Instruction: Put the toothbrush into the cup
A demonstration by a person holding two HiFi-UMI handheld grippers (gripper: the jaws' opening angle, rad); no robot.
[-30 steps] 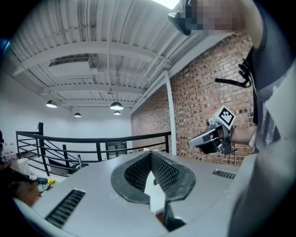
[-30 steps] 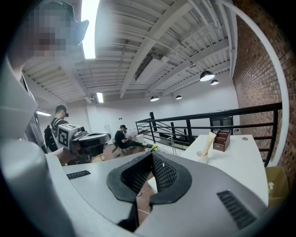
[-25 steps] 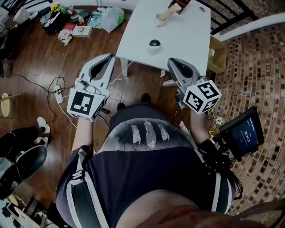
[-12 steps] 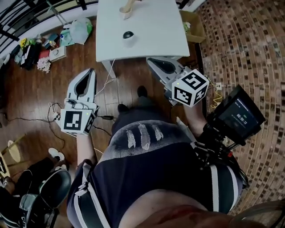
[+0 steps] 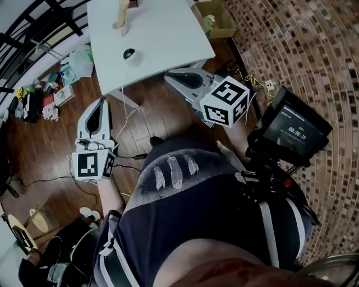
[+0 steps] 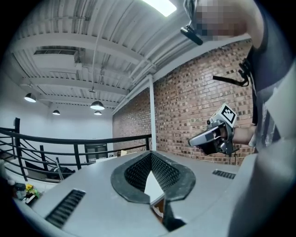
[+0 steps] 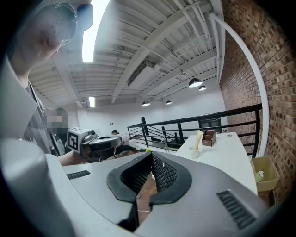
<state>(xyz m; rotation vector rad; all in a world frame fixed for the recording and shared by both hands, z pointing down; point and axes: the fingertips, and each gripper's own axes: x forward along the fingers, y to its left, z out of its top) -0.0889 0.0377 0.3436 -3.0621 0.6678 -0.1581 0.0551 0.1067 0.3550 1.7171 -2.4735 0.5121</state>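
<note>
Well: a person stands by the near edge of a white table (image 5: 168, 33), which fills the upper middle of the head view. The cup (image 5: 119, 24) sits far back on it, at the top of the frame and left of centre, with a cream-coloured long thing (image 5: 122, 8) standing upright in it (too small to say for sure that this is the toothbrush). A brown box (image 7: 210, 137) is just beside the cup, and a small dark round object (image 5: 129, 54) lies nearer the person, well apart from both. The left gripper (image 5: 102, 102) hangs at left centre over the wood floor (image 5: 50, 151), clear of the table, its marker cube toward the body. In its own view the pads meet at the tip with nothing between them. The right gripper (image 5: 168, 78) is at upper centre, its tip just under the table's near edge in the picture and touching nothing. Its own view shows the claw closed and empty, with the cup and box at right centre, well beyond it. A black railing (image 7: 185, 125) runs behind the table. A cardboard box (image 5: 216, 17) stands on the floor at the table's right end, top of the frame. A monitor (image 5: 289, 130) rides at the person's right side.
</note>
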